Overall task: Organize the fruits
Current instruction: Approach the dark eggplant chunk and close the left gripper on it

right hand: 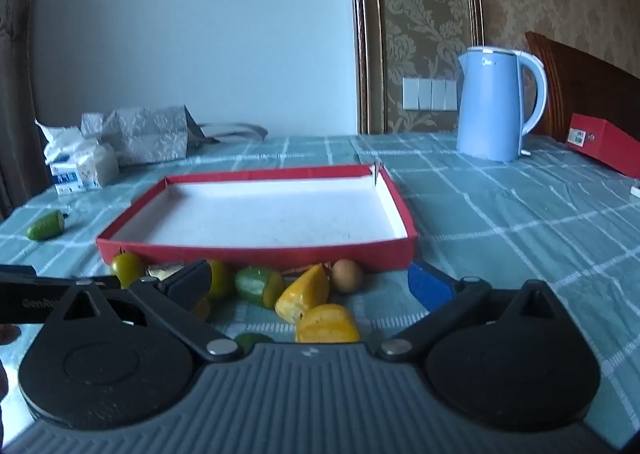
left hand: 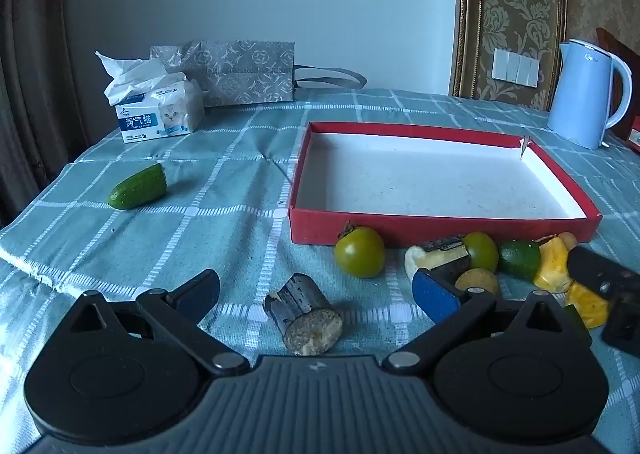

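Observation:
A shallow red box [left hand: 436, 229] with a bare white floor lies on the checked cloth; the right wrist view shows the box [right hand: 256, 252] too. Along its near wall lie a green tomato [left hand: 360, 257], a dark sugarcane stub [left hand: 442, 254], a cucumber piece [left hand: 519, 259] and yellow chunks [left hand: 554, 269]. My left gripper [left hand: 318, 296] is open, and a second sugarcane piece [left hand: 303, 314] lies between its fingers, untouched. My right gripper [right hand: 312, 286] is open over yellow chunks [right hand: 306, 294], a cucumber piece [right hand: 258, 286] and a small brown fruit [right hand: 346, 275]. A half cucumber [left hand: 138, 187] lies apart at the left.
A tissue pack [left hand: 160, 110] and a grey patterned bag [left hand: 244, 72] stand at the back left. A blue kettle [right hand: 494, 104] stands at the back right, with a red box [right hand: 606, 144] beside it. The other gripper's black body [left hand: 612, 294] reaches in from the right.

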Demonstrator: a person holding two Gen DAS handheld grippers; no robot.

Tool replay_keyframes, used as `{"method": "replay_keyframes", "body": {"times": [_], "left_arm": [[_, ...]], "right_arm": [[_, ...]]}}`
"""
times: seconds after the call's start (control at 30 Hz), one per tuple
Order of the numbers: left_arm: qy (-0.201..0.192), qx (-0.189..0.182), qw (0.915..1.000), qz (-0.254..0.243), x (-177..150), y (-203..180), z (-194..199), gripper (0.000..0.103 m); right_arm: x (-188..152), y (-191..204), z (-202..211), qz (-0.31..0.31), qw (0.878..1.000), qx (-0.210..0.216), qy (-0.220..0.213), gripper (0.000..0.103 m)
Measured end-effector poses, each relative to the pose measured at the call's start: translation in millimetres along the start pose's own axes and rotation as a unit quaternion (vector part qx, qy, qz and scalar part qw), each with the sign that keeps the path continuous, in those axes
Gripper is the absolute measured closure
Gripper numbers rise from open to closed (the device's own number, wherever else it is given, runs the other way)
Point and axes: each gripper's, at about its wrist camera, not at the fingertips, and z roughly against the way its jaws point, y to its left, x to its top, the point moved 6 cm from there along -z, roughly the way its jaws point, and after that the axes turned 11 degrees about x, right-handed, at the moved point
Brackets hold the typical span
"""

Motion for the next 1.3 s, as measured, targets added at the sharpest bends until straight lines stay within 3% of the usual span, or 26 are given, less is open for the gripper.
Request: {"method": "replay_keyframes", "body": {"times": [0.67, 1.2, 1.3], "left_arm": [[-0.020, -0.005, 0.9996, -0.020, -4.3, -12.6, 10.7, 0.000], [-0.017, 0.033, 0.9993, -0.009, -15.3, 44.9, 4.0, 0.000], [-0.004, 0.021, 0.9998, 0.001, -15.3, 44.2, -1.7, 0.000]], "right_arm": [[-3.3, -11.5, -5.6, -0.009, 1.000, -0.019, 0.018, 0.000], [-5.6, -26.1, -4.5, -0.020, 1.000, -0.004, -0.019, 0.000], [-6.7, -25.0, -5.0, -0.019, 0.999, -0.003, -0.029, 0.000]]}}
